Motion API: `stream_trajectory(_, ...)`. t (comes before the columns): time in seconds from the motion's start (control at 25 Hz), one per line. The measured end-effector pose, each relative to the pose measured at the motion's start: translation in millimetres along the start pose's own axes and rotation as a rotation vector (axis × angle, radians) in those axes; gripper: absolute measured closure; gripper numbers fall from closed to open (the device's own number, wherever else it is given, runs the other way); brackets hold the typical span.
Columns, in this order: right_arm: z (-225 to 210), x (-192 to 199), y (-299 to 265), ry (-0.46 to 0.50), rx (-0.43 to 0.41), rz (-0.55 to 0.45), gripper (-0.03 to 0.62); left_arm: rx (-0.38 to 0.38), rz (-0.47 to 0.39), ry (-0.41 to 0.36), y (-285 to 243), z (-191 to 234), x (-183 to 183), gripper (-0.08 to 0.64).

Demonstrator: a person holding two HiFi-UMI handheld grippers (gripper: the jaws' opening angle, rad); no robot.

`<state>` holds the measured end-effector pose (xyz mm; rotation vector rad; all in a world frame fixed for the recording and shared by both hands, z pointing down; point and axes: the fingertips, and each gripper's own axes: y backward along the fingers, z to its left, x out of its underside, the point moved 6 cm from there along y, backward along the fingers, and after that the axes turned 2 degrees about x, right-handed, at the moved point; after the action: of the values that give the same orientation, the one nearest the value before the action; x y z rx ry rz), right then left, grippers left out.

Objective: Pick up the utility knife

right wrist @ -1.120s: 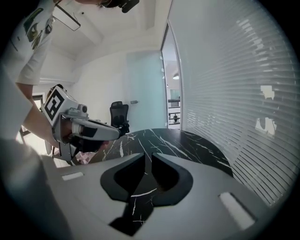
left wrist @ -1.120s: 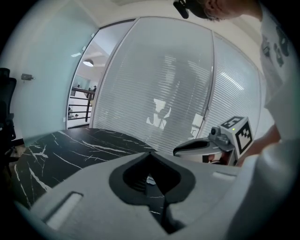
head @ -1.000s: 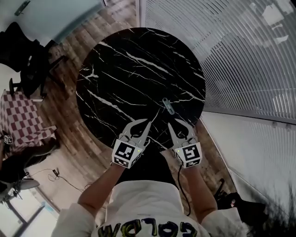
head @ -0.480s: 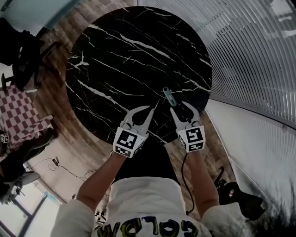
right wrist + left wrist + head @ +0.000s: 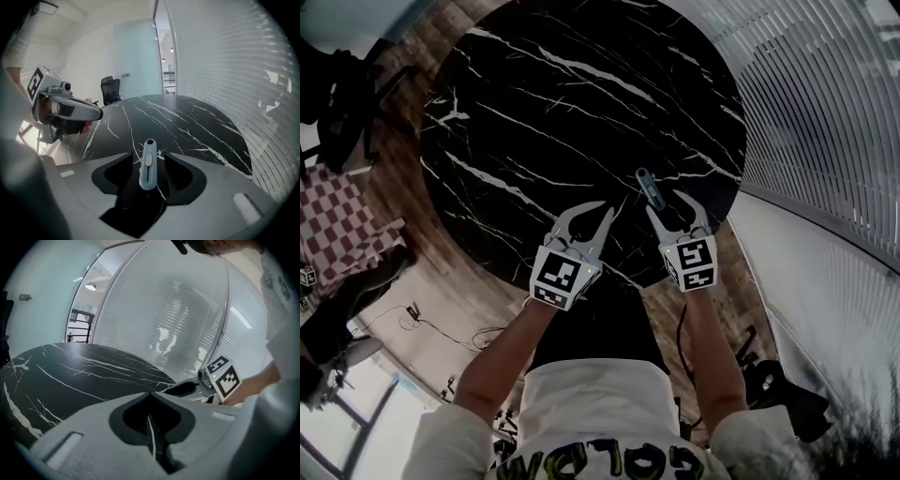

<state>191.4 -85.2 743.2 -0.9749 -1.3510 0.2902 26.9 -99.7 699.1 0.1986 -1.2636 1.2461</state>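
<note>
- Two hand-held grippers were poised over the near edge of a round black marble table (image 5: 562,112), both angled down toward its top.
- Right gripper (image 5: 666,203): its jaws had just been opening and stood wide apart, with the utility knife (image 5: 148,165) between them. Neither pad touched it, and a gap showed on each side in the right gripper view.
- Blue-grey with a pale slider, the utility knife lay flat on the tabletop near the edge closest to the person. It lay lengthwise along the line the right gripper pointed, its near end inside the jaws and its far end reaching past the fingertips.
- Left gripper (image 5: 607,207): its jaws were together, tips meeting, with nothing between them in the left gripper view. It sat just beside the right gripper and apart from the knife.
- Each gripper carried a cube with square markers (image 5: 559,278) at the end nearest the person's forearms.
- Around the table in the head view were white slatted blinds (image 5: 825,122) on the right and a black office chair (image 5: 342,103) and a checked cloth (image 5: 337,230) on the left, with a wooden floor (image 5: 455,248) beneath.
</note>
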Motion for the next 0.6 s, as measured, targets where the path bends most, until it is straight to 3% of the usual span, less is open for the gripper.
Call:
stream_trajectory(0.36,-2.1,13.3,-30.6,0.032,-0.015,0.065,0.376,0.005,-0.004,0.003,-9.8,3.9,2.3,0.555)
stream_trajectory(0.6,-2.2,14.2,-33.6,0.054,0.001,0.057,0.383,-0.017,0.003,0.026,-4.8,12.0,9.1,0.555)
